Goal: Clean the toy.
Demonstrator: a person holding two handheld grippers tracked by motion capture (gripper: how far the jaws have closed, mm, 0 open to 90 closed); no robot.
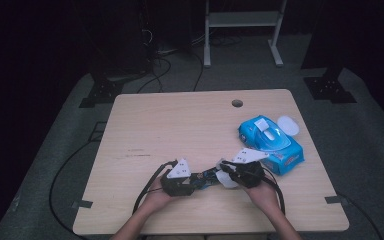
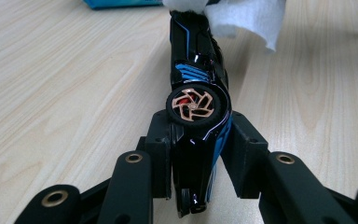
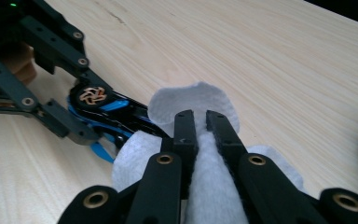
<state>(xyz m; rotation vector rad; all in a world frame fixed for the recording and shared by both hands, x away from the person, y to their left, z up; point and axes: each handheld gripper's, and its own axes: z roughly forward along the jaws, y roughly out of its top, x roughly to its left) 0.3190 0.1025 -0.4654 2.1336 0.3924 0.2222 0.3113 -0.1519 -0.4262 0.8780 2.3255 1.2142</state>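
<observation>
The left gripper (image 2: 193,158) pinches a black-and-blue toy car (image 2: 196,88) by one end, its jaws pressed against the car's sides just behind a copper-spoked wheel (image 2: 193,106). The car reaches from it toward the right gripper (image 3: 199,122), whose jaws are squeezed on a white wipe (image 3: 200,186); the wipe is draped over and touches the car's far end. In the high view both grippers (image 1: 180,179) (image 1: 245,170) meet low over the table (image 1: 180,125) near its front edge, with the hands (image 1: 156,196) at that edge. A blue wipes pack (image 1: 272,142) lies just beyond the right gripper toward the right edge. The table's left and far parts offer open room.
</observation>
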